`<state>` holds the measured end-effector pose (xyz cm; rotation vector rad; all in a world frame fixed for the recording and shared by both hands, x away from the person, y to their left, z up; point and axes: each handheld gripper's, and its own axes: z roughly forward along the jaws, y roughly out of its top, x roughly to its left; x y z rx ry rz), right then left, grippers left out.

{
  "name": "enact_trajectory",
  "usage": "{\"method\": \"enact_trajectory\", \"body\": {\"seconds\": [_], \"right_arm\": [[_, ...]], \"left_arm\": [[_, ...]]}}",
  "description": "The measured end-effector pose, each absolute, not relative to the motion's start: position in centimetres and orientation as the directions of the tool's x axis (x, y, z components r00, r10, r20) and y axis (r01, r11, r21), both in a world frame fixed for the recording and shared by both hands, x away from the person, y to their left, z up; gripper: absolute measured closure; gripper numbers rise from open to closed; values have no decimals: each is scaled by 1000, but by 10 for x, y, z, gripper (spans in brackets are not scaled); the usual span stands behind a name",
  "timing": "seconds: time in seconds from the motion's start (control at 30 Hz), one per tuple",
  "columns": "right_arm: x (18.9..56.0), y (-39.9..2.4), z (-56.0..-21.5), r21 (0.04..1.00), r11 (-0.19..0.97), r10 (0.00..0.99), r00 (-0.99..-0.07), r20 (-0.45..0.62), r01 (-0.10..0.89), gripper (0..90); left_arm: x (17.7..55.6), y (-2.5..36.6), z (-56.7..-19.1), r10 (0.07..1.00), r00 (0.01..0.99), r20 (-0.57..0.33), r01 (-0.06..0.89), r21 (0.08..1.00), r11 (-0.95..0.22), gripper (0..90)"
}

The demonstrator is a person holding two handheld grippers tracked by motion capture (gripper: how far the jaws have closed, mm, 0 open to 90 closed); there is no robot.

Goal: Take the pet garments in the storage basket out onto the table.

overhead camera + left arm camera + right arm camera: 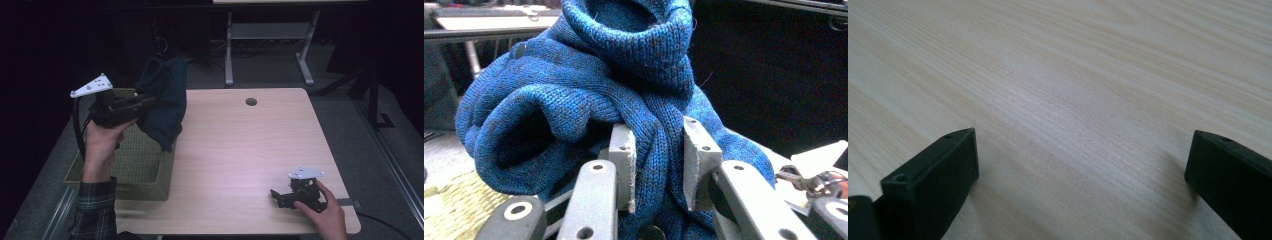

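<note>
A dark blue knitted garment (pixel 165 102) hangs in the air above the left side of the table, bunched in folds. My left gripper (pixel 145 100) is shut on it; in the left gripper view the blue knit (pixel 589 95) is pinched between the two grey pads (pixel 624 160). The cloth's lower end dangles over the right edge of a woven basket (pixel 125 165). My right gripper (pixel 277 195) rests low on the table near the front right, held by a hand. In the right gripper view its jaws (pixel 1083 185) stand wide open over bare wood with nothing between them.
The olive woven basket stands at the table's left edge. The light wooden table (pixel 250 150) has a round cable hole (pixel 251 102) near its far edge. Behind it stands another table's grey metal frame (pixel 270 35) on the dark floor.
</note>
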<state>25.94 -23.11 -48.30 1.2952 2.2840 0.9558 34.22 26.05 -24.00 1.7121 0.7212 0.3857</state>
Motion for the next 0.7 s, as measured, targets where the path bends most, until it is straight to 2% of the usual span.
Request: {"method": "enact_trajectory", "body": {"seconds": [0.7], "right_arm": [[259, -231, -483, 700, 354, 852, -522, 32, 621, 5]], "left_arm": [[361, 181, -255, 526, 842, -121, 249, 951, -181, 705]]}}
